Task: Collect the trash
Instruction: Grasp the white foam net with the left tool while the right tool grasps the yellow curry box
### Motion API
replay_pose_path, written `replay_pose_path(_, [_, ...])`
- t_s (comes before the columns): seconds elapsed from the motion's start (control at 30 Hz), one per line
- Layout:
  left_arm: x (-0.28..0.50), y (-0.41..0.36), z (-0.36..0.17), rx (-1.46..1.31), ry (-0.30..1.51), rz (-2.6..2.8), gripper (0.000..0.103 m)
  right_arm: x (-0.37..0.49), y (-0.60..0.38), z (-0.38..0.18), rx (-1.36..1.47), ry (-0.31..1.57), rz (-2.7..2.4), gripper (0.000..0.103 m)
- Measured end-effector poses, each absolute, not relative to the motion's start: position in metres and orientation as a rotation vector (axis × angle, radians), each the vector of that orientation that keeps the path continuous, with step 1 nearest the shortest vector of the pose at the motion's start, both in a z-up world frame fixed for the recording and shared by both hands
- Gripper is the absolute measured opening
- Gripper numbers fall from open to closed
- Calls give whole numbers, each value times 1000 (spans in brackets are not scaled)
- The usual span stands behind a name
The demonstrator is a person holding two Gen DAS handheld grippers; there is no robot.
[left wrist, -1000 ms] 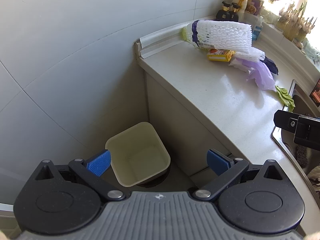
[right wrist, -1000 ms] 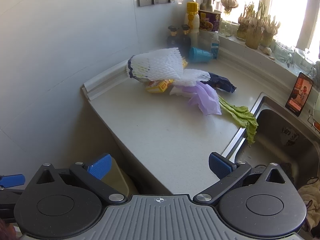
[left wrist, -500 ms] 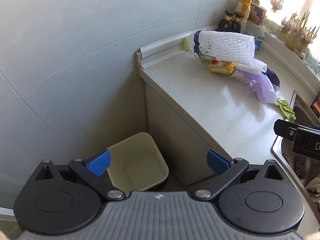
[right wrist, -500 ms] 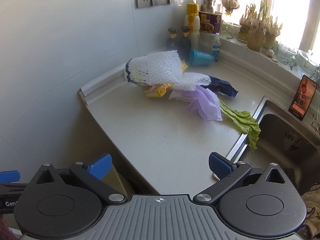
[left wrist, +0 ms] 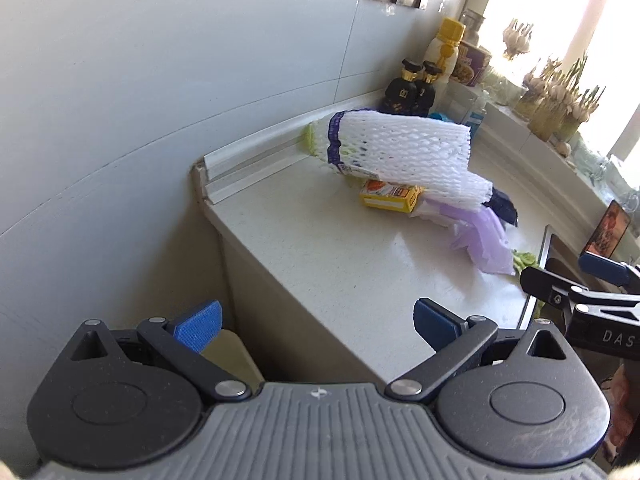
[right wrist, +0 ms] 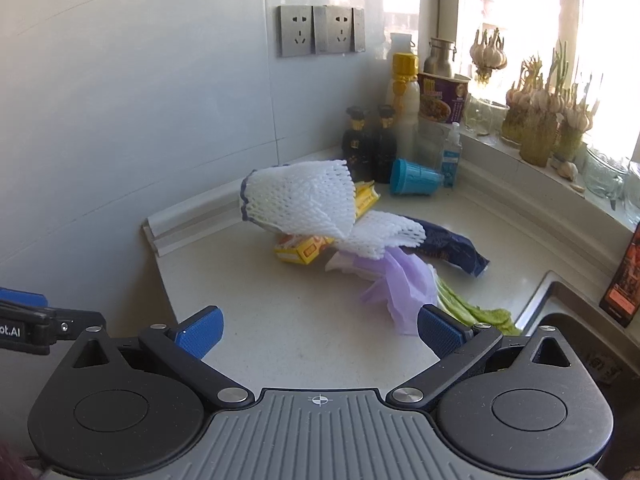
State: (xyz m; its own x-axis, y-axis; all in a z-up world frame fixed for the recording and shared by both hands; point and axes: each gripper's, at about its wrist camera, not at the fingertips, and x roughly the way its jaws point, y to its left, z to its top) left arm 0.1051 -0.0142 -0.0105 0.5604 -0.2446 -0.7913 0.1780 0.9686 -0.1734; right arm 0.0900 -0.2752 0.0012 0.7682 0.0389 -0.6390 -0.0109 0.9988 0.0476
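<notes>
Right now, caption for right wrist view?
Open right tool faces counter trash: foam net, yellow box, purple bag.

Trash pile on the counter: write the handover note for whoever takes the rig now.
Left gripper open, empty. Right gripper open, empty.
White foam net, yellow box, purple bag, dark blue wrapper and green leaves lie heaped on the counter.
Bin sits on the floor beside the cabinet, mostly hidden.
Done: nothing collected.
Left: every piece into the bin.

Two white foam nets (right wrist: pixel 304 204), one yellow box (right wrist: pixel 302 250), one purple bag (right wrist: pixel 404 284), two dark bottles (right wrist: pixel 370 144), one blue cup (right wrist: pixel 414 178).
</notes>
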Motion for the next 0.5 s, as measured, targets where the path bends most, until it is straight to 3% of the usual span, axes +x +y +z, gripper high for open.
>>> replay_pose_path(0.5, [233,-58,-14,-463,972,-344,98,175,-362,7,149,632,189,103])
